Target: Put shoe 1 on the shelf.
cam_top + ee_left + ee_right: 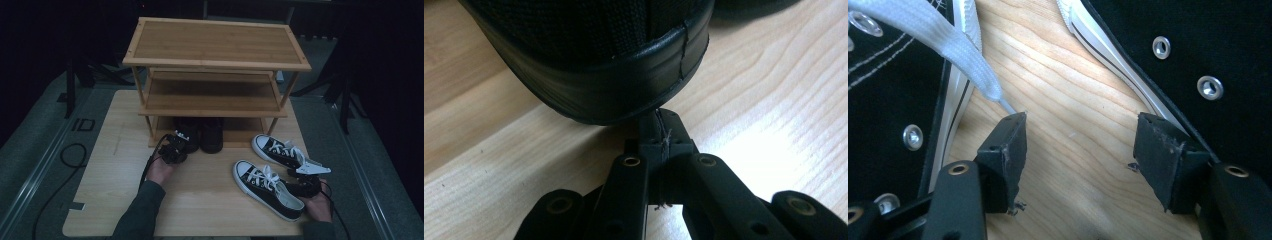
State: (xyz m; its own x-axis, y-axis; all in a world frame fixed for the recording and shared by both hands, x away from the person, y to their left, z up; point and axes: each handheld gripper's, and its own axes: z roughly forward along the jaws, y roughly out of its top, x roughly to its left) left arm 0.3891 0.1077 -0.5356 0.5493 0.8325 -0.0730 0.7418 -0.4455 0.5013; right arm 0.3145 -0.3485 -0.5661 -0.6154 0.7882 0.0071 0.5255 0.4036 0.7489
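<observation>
A wooden shoe rack (215, 50) stands at 12 o'clock on the light tabletop (210, 200) in a dark room. The left tool (176, 145) is squeezed shut, empty, its tip touching a black shoe (186, 134) on the bottom shelf. At 4 o'clock, the right tool (305, 175) rests wide open, holding nothing, between two black-and-white sneakers (267, 190).

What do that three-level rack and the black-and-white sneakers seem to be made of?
The rack looks like bamboo or light wood with a satin finish: pale slatted grain in framed shelves. The sneakers look like black canvas, going by the white stitching and metal eyelets, with white, probably rubber, soles and flat woven laces.
</observation>
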